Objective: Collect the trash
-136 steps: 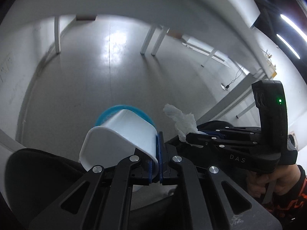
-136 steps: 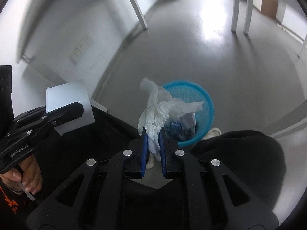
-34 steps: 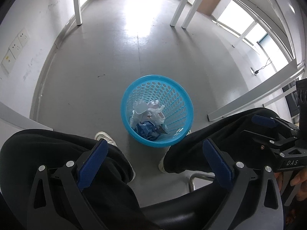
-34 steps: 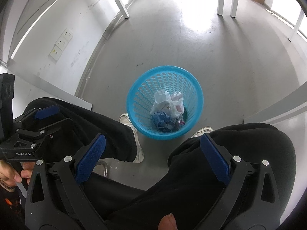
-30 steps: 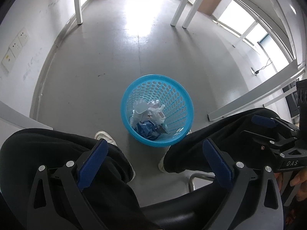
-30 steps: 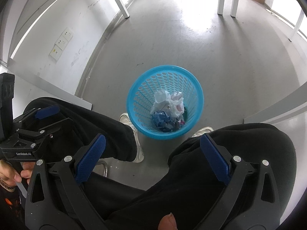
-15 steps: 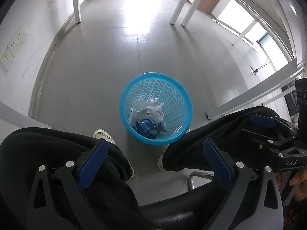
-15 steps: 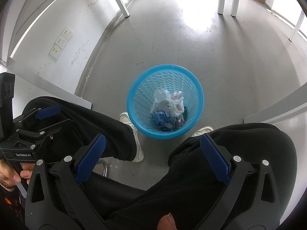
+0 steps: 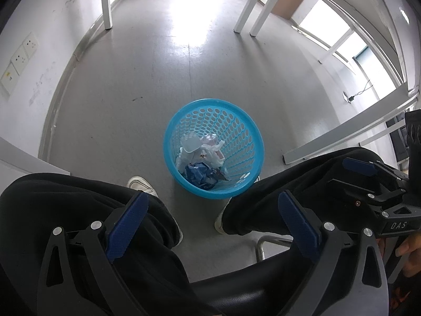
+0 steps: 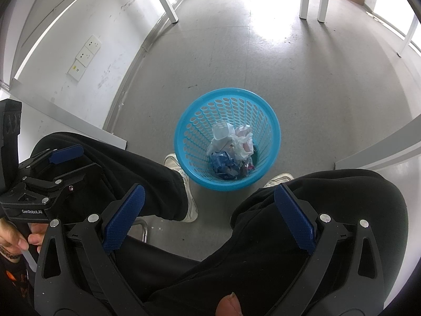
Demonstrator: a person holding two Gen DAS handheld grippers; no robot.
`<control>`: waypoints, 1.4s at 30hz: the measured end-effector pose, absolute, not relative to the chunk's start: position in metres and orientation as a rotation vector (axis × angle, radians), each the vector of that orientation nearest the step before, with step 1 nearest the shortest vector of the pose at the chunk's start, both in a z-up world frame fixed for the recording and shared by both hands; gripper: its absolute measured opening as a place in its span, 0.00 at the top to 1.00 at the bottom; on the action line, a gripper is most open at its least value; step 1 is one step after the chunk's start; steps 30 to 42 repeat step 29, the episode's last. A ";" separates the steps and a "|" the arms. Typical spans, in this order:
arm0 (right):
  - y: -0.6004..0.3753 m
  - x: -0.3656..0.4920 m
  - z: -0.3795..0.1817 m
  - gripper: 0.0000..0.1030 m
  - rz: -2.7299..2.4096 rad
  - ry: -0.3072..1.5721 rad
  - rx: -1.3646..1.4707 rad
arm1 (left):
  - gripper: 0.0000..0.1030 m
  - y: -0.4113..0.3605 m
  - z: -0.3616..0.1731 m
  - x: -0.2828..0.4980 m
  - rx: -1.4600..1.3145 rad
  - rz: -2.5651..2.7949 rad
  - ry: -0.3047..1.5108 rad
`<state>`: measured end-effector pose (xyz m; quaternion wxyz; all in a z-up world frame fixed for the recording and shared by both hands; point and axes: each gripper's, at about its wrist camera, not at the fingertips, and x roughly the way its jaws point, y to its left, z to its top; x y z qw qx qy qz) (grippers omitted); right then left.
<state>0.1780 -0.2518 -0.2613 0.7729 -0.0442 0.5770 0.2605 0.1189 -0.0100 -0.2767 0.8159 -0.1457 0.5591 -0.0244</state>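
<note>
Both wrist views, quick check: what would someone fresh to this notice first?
The bright blue basket on the grey floor, between the seated person's white shoes, dominates both views. In its bottom lie a white plastic cup, crumpled white tissue and blue wrappers. In the foreground, the left gripper and right gripper hang wide open and empty above the black-trousered knees.

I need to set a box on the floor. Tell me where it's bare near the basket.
Bare floor runs from the far side of the blue basket to the white table legs and the wall. It's crowded on the near side: both shoes and the person's legs flank the basket, with a metal bar below.
</note>
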 end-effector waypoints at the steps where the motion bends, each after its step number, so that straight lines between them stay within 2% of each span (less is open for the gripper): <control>1: -0.252 0.178 -0.261 0.08 0.564 1.250 -0.096 | 0.06 -0.010 -0.277 0.119 -0.311 -0.053 1.193; 42: -0.251 0.173 -0.262 0.08 0.564 1.249 -0.089 | 0.06 -0.012 -0.281 0.116 -0.314 -0.060 1.215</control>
